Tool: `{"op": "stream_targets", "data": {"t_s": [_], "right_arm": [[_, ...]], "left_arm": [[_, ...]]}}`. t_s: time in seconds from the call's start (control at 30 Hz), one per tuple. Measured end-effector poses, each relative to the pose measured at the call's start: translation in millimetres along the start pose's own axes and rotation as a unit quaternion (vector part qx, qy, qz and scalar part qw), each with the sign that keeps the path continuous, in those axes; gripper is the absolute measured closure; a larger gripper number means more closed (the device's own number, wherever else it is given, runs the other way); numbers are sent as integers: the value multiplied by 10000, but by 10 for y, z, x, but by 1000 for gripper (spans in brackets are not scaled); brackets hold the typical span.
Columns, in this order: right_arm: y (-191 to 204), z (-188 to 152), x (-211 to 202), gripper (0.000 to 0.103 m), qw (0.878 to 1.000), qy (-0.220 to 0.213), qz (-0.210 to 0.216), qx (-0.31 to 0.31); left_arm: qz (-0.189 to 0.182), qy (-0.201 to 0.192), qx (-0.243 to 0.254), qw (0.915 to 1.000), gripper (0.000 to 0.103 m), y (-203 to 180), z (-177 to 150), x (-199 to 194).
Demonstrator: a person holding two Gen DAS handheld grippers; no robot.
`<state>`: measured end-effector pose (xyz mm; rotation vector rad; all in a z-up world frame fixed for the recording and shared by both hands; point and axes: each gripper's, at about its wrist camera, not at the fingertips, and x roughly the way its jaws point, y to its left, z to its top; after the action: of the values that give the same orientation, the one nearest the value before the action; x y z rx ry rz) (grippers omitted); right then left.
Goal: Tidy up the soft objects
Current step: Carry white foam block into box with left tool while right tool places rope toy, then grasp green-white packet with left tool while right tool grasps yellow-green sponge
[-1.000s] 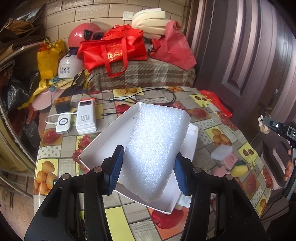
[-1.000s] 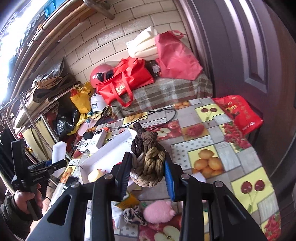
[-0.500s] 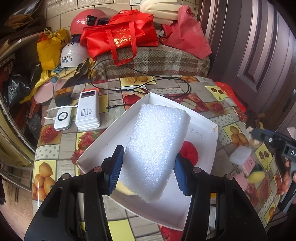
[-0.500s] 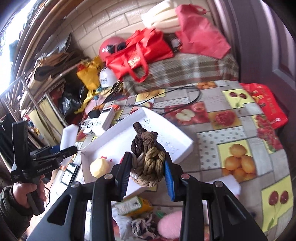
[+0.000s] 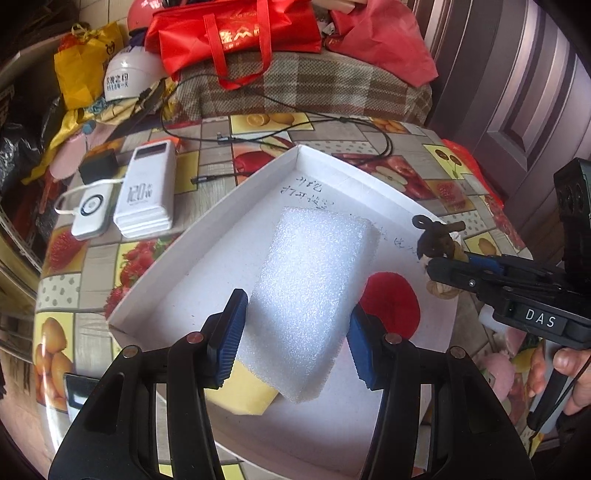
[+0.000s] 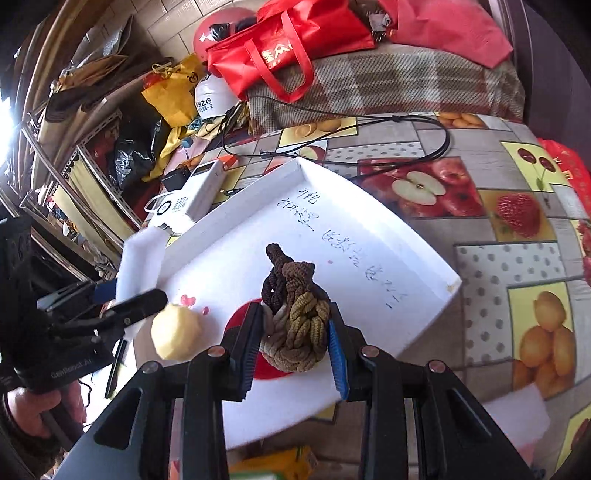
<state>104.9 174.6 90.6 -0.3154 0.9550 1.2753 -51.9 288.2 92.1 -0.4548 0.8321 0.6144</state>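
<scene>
My left gripper (image 5: 295, 339) is shut on a white foam block (image 5: 310, 280), held just above the floor of a shallow white tray (image 5: 207, 236). A yellow sponge (image 5: 243, 395) lies in the tray under the block's near end. My right gripper (image 6: 293, 350) grips a knotted brown and tan rope (image 6: 295, 325) over the tray's red spot. Its jaws are opening, with the pads still against the rope. From the left wrist, the right gripper (image 5: 439, 266) and rope (image 5: 436, 240) hang over the tray's right edge. The right wrist view shows the foam block (image 6: 140, 262) at the tray's left side.
Two white power banks (image 5: 144, 192) and a black cable (image 5: 332, 122) lie on the fruit-patterned tablecloth beyond the tray. Red bags (image 5: 236, 29) and a white helmet (image 5: 122, 79) crowd the back. A pink plush (image 5: 495, 369) and a white sponge (image 6: 517, 413) sit near the front right.
Both grippers have sunk and moved in over the tray. The foam block now hangs low above the tray floor, and the rope has come over the tray's right part.
</scene>
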Motion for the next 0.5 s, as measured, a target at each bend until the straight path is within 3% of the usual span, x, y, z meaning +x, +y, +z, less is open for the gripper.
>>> {"op": "stream_targets", "data": {"t_s": [0.13,0.23,0.27,0.3,0.33,0.5], "right_arm": [[4,40,133,67,9999,70,-68,-41],[-15,47,218,62,9998,94,-145,-31],[-15,46,244,45,9998,112,-162,-44],[-2,55,263,14,9998,104,-165,-64],[9,51,262,2,9998,43,-163,-94],[39,27,174,0,9994,-250,-174,-159]], "left_arm": [[83,138,-92,9998,51,3,34,159],[372,22,-44,9993,45,-4,51,205],[446,-62,-46,9990,29,4,51,198],[505,-155,-55,9986,17,20,53,186],[523,-252,-82,9983,0,47,50,164],[587,-379,-287,9971,0,173,21,98]]}}
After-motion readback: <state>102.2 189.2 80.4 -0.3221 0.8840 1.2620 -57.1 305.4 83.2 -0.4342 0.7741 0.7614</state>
